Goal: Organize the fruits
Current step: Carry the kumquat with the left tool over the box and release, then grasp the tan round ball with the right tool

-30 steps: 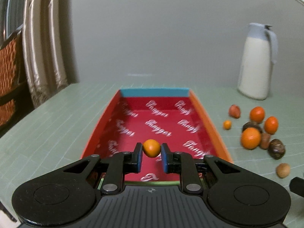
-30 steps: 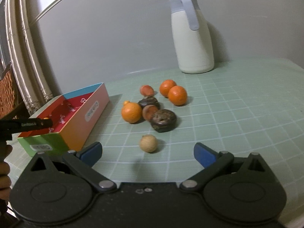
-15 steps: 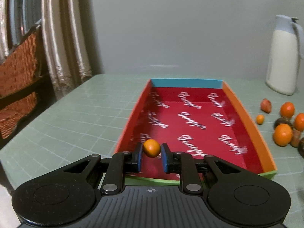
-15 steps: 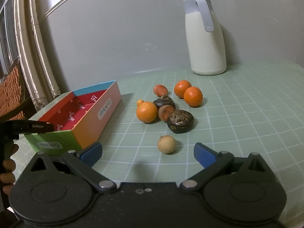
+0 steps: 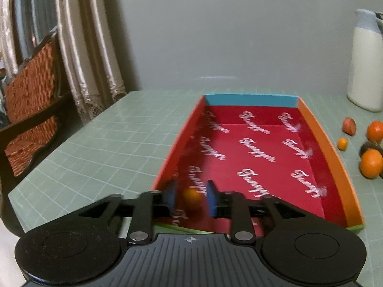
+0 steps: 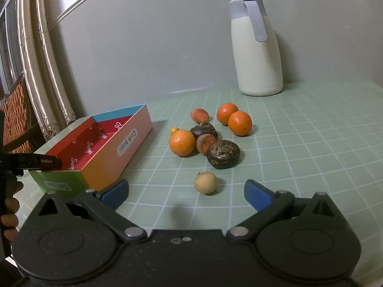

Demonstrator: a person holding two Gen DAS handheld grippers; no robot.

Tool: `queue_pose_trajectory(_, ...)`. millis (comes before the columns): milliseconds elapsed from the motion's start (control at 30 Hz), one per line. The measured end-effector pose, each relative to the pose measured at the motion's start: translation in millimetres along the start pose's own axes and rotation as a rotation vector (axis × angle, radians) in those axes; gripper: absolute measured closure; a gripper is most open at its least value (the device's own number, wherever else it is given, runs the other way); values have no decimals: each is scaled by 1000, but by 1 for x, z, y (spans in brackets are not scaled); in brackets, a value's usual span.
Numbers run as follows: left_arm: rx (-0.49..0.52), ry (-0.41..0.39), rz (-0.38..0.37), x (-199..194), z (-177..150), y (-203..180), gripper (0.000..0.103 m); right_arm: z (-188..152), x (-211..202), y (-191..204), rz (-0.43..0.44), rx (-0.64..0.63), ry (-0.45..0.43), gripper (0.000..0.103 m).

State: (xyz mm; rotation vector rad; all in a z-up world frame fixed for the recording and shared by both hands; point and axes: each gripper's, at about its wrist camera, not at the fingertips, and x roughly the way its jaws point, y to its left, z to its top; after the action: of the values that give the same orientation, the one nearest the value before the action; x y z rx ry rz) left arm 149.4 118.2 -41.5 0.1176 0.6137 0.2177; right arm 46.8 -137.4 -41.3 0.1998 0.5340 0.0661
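Green gridded matting is covering the table. Nearest, the left gripper is hanging over the red box's near left corner, its pads standing narrowly apart around a small orange fruit (blurred, contact unclear). The right gripper is gaping wide before a tan longan. Farther off, oranges and dark chestnuts are clustering beside the box; a cream jug is standing at the far edge.

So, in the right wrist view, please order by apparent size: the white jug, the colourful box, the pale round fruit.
1. white jug and colourful box: look similar, no ranking; the box is nearer.
2. pale round fruit: clearly smallest, though nearest the camera.
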Motion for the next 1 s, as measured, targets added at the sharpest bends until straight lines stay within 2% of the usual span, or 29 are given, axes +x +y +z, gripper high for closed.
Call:
queue_pose_trajectory(33, 6, -1, -12, -2, 0, -2, 40, 0, 0, 0, -5, -5, -3, 0)
queue_pose_trajectory(67, 9, -7, -23, -6, -1, -5, 25, 1, -1, 0, -9, -8, -6, 0)
queue_pose_trajectory(133, 33, -51, 3, -15, -2, -10, 19, 1, -2, -1, -6, -9, -13, 0)
queue_pose_trajectory(200, 51, -96, 15, -23, -2, -14, 18, 1, -3, -1, -15, -20, -22, 0)
queue_pose_trajectory(367, 5, -134, -40, -35, 1, -7, 9, 4, -7, -2, -62, -49, -47, 0)
queue_pose_trajectory(500, 11, -181, -50, -51, -2, -3, 8, 7, -8, -17, -24, 18, -42, 0)
queue_pose_trajectory(633, 28, -190, -57, -59, -9, -2, 3, 13, -7, -26, -27, 52, -38, 0)
queue_pose_trajectory(767, 22, -183, -59, -65, -15, 1, 2, 17, 3, -29, -20, 65, 19, 0)
queue_pose_trajectory(867, 4, -180, -39, -68, -18, 7, 0, 19, 10, -23, -1, 26, 38, 6)
queue_pose_trajectory(933, -5, -180, -16, -68, -18, 10, 0, 21, 15, -17, -16, -18, 36, 20)
queue_pose_trajectory(1000, -13, -178, 0, -66, -19, 14, 0, 23, 21, -14, -24, -29, 46, 27)
